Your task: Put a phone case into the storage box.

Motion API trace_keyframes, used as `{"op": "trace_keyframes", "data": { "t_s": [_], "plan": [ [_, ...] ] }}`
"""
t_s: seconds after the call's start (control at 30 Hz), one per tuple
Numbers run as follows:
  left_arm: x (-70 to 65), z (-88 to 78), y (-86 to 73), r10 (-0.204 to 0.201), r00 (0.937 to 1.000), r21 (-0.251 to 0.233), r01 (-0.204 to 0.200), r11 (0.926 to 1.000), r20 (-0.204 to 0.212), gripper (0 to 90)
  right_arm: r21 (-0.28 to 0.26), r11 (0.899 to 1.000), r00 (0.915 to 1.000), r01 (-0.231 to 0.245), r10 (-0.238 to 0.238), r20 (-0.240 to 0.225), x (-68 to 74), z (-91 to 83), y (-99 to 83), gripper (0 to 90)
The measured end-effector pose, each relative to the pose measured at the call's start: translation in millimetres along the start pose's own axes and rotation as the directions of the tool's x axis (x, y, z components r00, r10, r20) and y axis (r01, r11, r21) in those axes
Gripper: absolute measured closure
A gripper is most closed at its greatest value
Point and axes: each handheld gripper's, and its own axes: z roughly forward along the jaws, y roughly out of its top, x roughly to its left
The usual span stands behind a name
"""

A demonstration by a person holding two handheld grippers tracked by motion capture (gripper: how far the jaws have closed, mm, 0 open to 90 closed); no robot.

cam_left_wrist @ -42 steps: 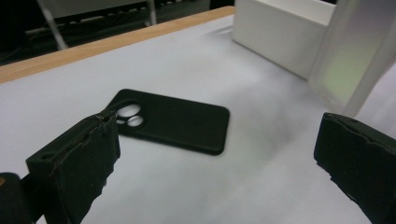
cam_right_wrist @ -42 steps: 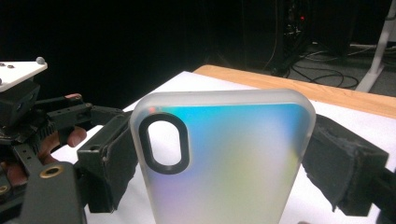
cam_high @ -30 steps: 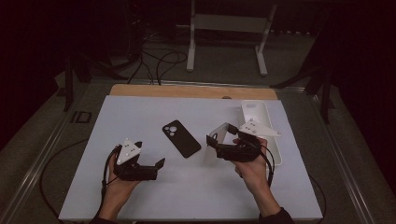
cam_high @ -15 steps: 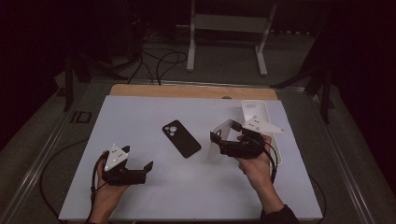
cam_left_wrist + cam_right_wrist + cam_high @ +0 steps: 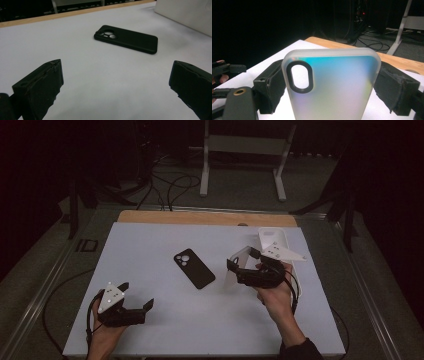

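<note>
White table (image 5: 165,245), dark room: casing a phone.
Right gripper (image 5: 329,82) clamped on translucent case (image 5: 329,85); left gripper (image 5: 117,82) wide open, empty. Next: steadying black phone (image 5: 194,268).

The frosted phone case (image 5: 332,87) is standing upright, pinched by its two long edges between the right gripper's (image 5: 239,268) jaws. It's translucent white with a bluish rainbow sheen and a black-rimmed oval camera cutout near its top corner. The black phone (image 5: 194,268) is lying flat mid-tabletop, lenses facing up, sitting apart from the case.
</note>
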Motion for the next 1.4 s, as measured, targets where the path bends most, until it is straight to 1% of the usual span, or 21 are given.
{"op": "trace_keyframes", "data": {
  "t_s": [0.03, 0.1, 0.13, 0.2, 0.33, 0.47, 0.57, 0.77, 0.9, 0.97, 1.1, 1.4],
  "plan": [
    [0.4, -0.7, -2.2, 0.005, 1.0000, 0.004, -0.005, 1.0000, -0.005, 0.0, 0.000, 1.000, 1.0000, 0.002, -0.002, 0.002, -0.7, -0.3, 0.7, 16.5],
    [0.8, -1.2, -3.4, 0.004, 1.0000, 0.005, -0.004, 1.0000, -0.007, 0.0, -0.001, 1.000, 1.0000, 0.004, -0.004, 0.007, -1.7, -0.5, 1.5, 16.6],
    [2.0, -1.7, -5.6, 0.002, 0.9999, 0.008, -0.002, 1.0000, -0.017, 0.0, 0.000, 1.000, 0.9999, 0.007, -0.007, 0.008, -2.4, -0.7, 2.2, 16.6],
    [2.7, -1.6, -7.2, 0.001, 0.9998, 0.014, -0.001, 0.9999, -0.021, 0.0, -0.002, 1.000, 0.9998, 0.011, -0.011, 0.014, -4.6, -1.0, 4.3, 16.6],
    [2.0, -1.8, -9.4, 0.004, 0.9998, 0.017, -0.004, 0.9998, -0.022, 0.0, -0.008, 1.000, 0.9999, 0.004, -0.004, 0.015, -7.0, -1.1, 6.3, 16.6],
    [1.8, -3.8, -13.2, 0.005, 0.9997, 0.028, -0.004, 0.9996, -0.023, 0.0, -0.014, 1.000, 0.9995, 0.007, -0.007, 0.029, -12.8, -2.4, 10.3, 16.6],
    [2.4, -5.4, -14.9, 0.001, 0.9996, 0.027, 0.000, 0.9996, -0.027, 0.0, -0.019, 1.000, 0.9994, -0.003, 0.004, 0.033, -17.6, -3.1, 13.1, 16.6],
    [3.5, -6.1, -15.8, -0.005, 0.9994, 0.019, 0.005, 0.9998, -0.033, 0.0, -0.016, 1.000, 0.9983, -0.002, 0.003, 0.058, -25.0, -2.3, 17.9, 16.6],
    [3.9, -5.4, -16.3, -0.006, 0.9994, 0.019, 0.007, 0.9998, -0.033, 0.0, -0.008, 1.000, 0.9970, 0.004, -0.004, 0.078, -28.8, 1.4, 20.7, 16.5],
    [4.3, -5.6, -16.6, -0.006, 0.9992, 0.020, 0.007, 0.9998, -0.038, 0.0, -0.006, 1.000, 0.9966, 0.010, -0.010, 0.082, -30.3, 3.4, 22.2, 16.5],
    [5.0, -6.3, -16.8, -0.018, 0.9991, 0.013, 0.018, 0.9998, -0.038, 0.0, -0.004, 1.000, 0.9956, 0.007, -0.006, 0.094, -32.6, 6.4, 24.9, 16.5],
    [5.5, -7.5, -16.7, -0.022, 0.9989, 0.007, 0.023, 0.9997, -0.041, 0.0, -0.012, 1.000, 0.9945, -0.001, 0.002, 0.104, -35.6, 10.4, 29.2, 16.5]
  ]
}}
